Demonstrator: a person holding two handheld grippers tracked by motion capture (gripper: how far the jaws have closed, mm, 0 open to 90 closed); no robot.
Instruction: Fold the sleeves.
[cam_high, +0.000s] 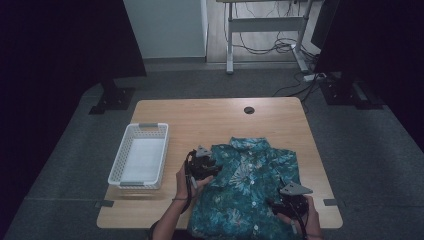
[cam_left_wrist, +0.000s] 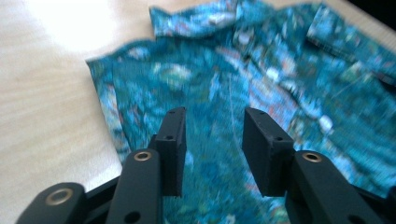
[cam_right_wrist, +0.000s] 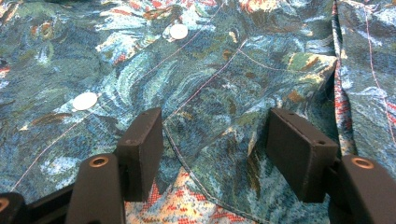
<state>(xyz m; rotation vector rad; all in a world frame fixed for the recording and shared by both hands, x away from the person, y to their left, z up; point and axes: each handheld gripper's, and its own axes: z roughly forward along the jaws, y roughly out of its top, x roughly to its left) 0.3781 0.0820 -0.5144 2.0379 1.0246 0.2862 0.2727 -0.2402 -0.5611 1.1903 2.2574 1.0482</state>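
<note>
We see a wooden bench (cam_high: 210, 117) with a teal patterned shirt (cam_high: 250, 185) spread flat on its near half; a white basket (cam_high: 140, 155) stands well apart at the left; the left tongs (cam_left_wrist: 212, 140) hang spread above the shirt's edge, seemingly clear of the blurred cloth; the right tongs (cam_right_wrist: 215, 149) sit spread too, fabric bunched between, pads not pinching it.

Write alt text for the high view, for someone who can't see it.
A teal patterned shirt lies spread, buttons up, at the near edge of a wooden table, with a person's hands holding a tool at each side: the left tool at the shirt's left shoulder, the right tool on its lower right. A white basket sits to the left.
</note>
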